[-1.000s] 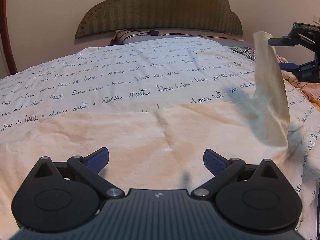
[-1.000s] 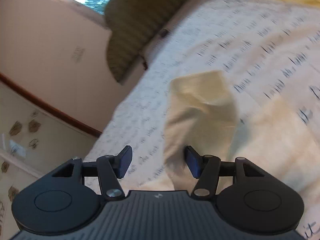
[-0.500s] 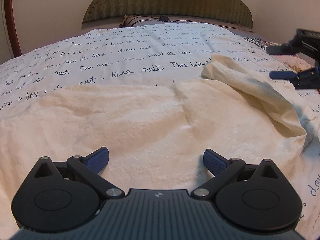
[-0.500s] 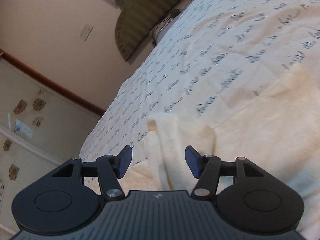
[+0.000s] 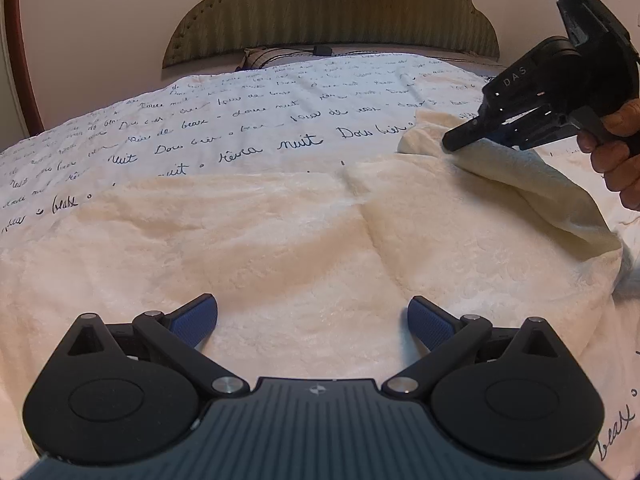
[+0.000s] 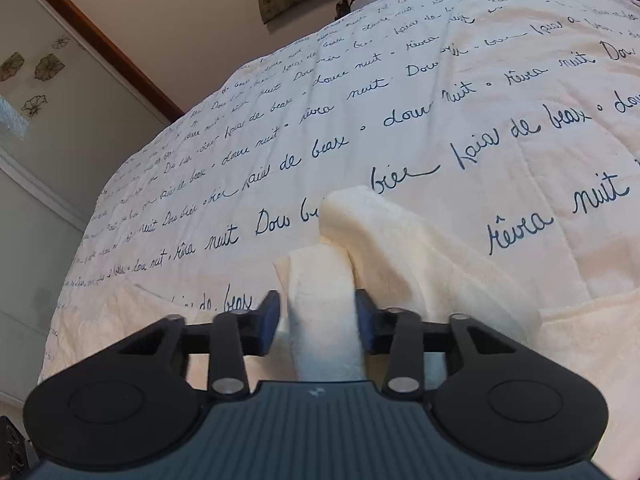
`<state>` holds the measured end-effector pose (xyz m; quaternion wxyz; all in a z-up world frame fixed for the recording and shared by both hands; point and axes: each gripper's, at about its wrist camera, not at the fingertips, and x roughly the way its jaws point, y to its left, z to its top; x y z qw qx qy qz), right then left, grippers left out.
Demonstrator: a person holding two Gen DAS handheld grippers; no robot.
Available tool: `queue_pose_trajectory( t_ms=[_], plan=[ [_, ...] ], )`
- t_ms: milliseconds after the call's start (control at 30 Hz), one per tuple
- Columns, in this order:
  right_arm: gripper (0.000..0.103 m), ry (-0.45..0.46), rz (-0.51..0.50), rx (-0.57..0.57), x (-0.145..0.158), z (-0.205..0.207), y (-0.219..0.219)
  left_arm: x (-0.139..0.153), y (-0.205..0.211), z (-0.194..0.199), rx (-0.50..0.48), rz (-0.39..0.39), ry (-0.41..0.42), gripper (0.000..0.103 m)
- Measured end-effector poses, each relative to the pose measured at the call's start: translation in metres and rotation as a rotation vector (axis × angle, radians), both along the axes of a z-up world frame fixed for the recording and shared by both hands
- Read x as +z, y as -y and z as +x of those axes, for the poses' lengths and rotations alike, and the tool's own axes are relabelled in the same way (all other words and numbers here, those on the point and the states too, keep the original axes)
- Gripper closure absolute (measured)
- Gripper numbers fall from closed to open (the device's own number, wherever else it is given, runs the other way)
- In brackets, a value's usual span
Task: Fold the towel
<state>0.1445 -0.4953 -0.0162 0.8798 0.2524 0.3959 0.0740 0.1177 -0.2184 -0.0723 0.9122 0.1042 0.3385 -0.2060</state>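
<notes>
Hand [image 5: 618, 148] in left-wrist view only

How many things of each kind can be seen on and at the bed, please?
Towel: 1
Printed bedspread: 1
Pillow: 1
Headboard: 1
Grippers: 2, left gripper and right gripper, its jaws closing with towel between them
Total: 6

My bedspread [image 6: 400, 92] carries repeated lines of dark cursive script, in which "nuit", "de beax", "Dou" and "rêva" can be read in both views. The black body of my right tongs [image 5: 450, 145], seen from the left wrist, bears the pale letters "DAS". I can read no other text.
</notes>
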Motion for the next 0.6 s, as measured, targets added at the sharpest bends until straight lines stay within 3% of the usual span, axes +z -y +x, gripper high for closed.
queue_pose_trajectory(
  t_ms=[67, 167, 333, 400, 467, 533, 600],
  plan=[
    [0.096, 0.039, -0.018, -0.044, 0.003, -0.012, 0.002, 0.001, 0.001, 0.0, -0.001, 0.005, -0.007, 0.0],
    [0.098, 0.146, 0.016, -0.168, 0.022, -0.041, 0.006, 0.011, -0.003, 0.004, -0.002, -0.008, -0.049, 0.001],
    [0.098, 0.334, -0.011, -0.565, 0.051, -0.146, 0.035, 0.039, -0.029, 0.003, 0.041, -0.12, -0.025, 0.0],
    [0.098, 0.304, -0.089, -0.709, 0.045, -0.179, 0.051, 0.043, -0.035, 0.004, 0.058, -0.112, -0.015, 0.0],
    [0.098, 0.181, -0.142, -0.795, 0.023, -0.198, 0.07, 0.043, -0.039, 0.008, 0.067, -0.09, -0.035, 0.0],
    [0.097, 0.07, -0.057, -0.832, -0.01, -0.213, 0.089, 0.04, -0.042, 0.008, 0.074, -0.074, -0.06, 0.001],
    [0.097, 0.016, 0.008, -0.841, -0.031, -0.226, 0.096, 0.038, -0.045, 0.007, 0.081, -0.06, -0.077, 0.001]
  ],
)
